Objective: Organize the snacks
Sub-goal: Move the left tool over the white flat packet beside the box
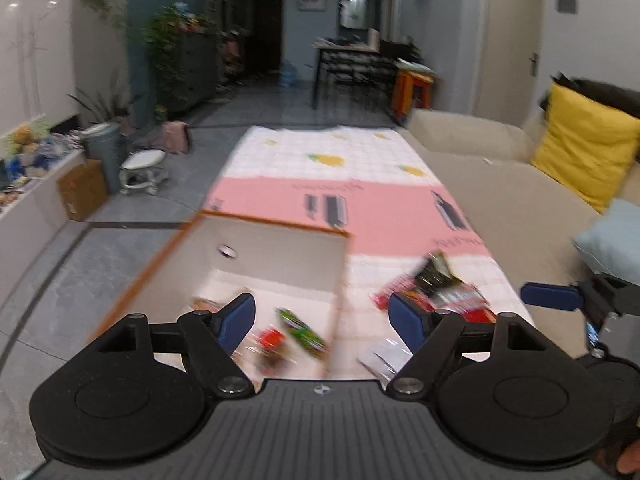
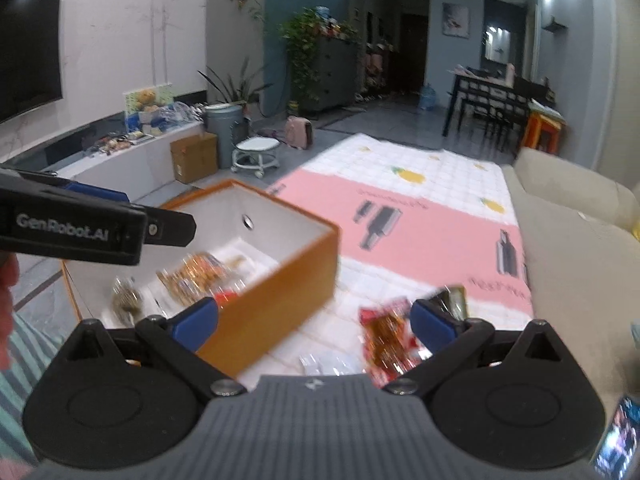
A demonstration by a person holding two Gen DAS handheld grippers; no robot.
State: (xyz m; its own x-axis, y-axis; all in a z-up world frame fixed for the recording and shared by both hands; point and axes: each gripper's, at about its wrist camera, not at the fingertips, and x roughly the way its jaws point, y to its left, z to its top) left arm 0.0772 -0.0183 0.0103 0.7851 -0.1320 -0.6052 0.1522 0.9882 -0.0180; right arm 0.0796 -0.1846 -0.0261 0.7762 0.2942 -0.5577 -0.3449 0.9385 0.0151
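An orange box (image 1: 264, 224) with a white inside stands on the pink and white table cloth (image 1: 360, 208). It holds several snack packs, among them a green one (image 1: 302, 332) and a red one (image 1: 270, 340). My left gripper (image 1: 322, 318) is open and empty above the box's near right edge. Loose red and dark snack packs (image 1: 436, 284) lie on the cloth to the right. In the right wrist view my right gripper (image 2: 314, 320) is open and empty above the box's right wall (image 2: 280, 292) and the loose packs (image 2: 390, 340). The left gripper's fingers (image 2: 168, 230) reach over the box.
A beige sofa (image 1: 500, 200) with a yellow cushion (image 1: 580, 148) runs along the right of the table. A clear wrapper (image 2: 328, 362) lies on the cloth near me. A stool (image 1: 142, 172), a bin and a cardboard box stand on the floor to the left.
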